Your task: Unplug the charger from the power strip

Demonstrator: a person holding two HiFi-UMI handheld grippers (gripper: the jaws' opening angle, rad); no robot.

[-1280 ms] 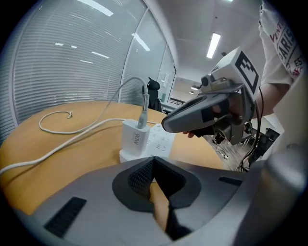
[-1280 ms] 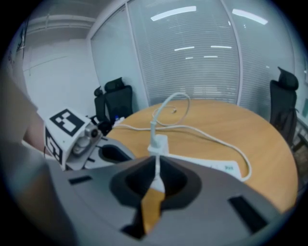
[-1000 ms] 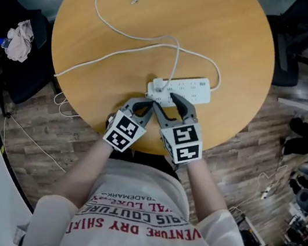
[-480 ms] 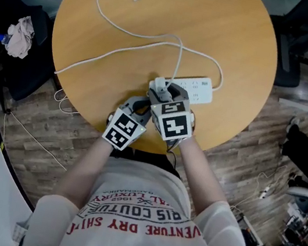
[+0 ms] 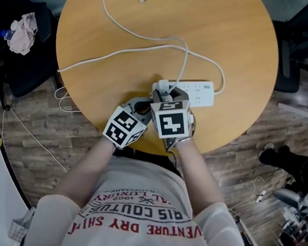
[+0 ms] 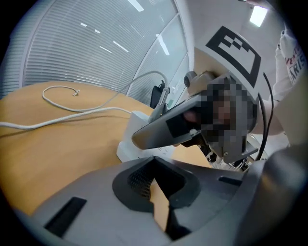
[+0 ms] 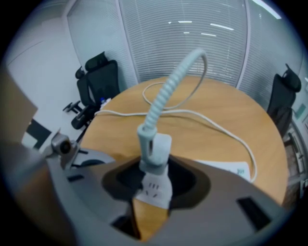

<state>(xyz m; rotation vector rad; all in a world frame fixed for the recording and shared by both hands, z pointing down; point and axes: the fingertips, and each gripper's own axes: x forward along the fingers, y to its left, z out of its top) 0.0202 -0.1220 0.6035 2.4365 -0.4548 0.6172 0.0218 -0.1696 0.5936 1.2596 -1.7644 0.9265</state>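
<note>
Change: my right gripper point(image 5: 166, 96) has moved from beside the power strip point(image 5: 199, 92) to over its left end, lower centre of frame. Its jaws have just been closing and now clamp the charger point(image 7: 155, 146), which is still plugged in. Extraction can follow. My left gripper point(image 5: 142, 107), clenched and empty, crowds alongside without pinning the strip, so the strip may lift. The cable point(image 5: 129, 31) loops slack toward the upper left.
</note>
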